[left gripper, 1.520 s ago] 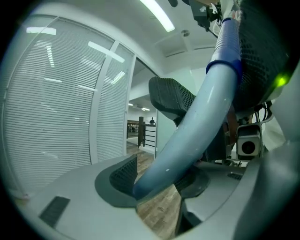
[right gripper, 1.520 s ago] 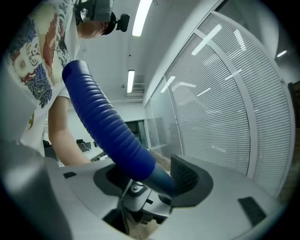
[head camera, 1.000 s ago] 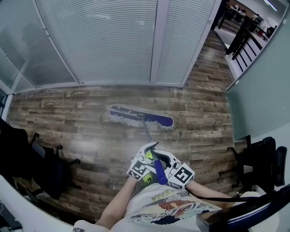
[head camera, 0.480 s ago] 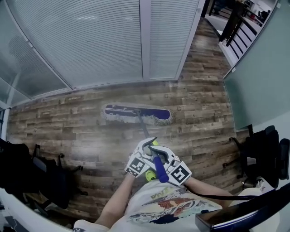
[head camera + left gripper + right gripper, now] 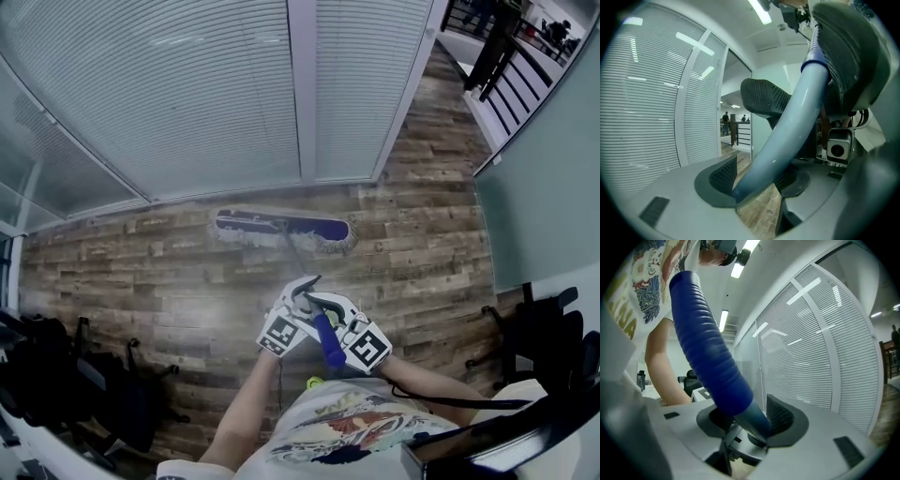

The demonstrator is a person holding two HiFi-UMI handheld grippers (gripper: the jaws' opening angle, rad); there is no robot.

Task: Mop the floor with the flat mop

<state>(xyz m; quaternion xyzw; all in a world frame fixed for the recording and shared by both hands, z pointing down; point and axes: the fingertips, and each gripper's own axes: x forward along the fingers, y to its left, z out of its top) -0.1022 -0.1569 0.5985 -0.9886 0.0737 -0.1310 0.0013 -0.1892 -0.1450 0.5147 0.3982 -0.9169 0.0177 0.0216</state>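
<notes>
Closest to me, the person's two hands worked the mop together. The right gripper was clamped on the ribbed blue grip at the top of the handle, its jaws having just closed in tighter on it. Just ahead of it, the left gripper was clamped on the pale pole of the flat mop, with a pad pressed to each side.

Compared with a second before, both grippers had reached further out from the person's shirt. The mop head had slid away across the wooden floor. It now lay flat near the foot of the white blinds, closer to them and squarer than before.

Below the grippers sat a small yellow-green thing that I could not identify. The pole was thin and hard to follow against the planks. Dark office chairs on the left and the right were cut off at the edges. Far back, the figures past the railing were too small to read.
</notes>
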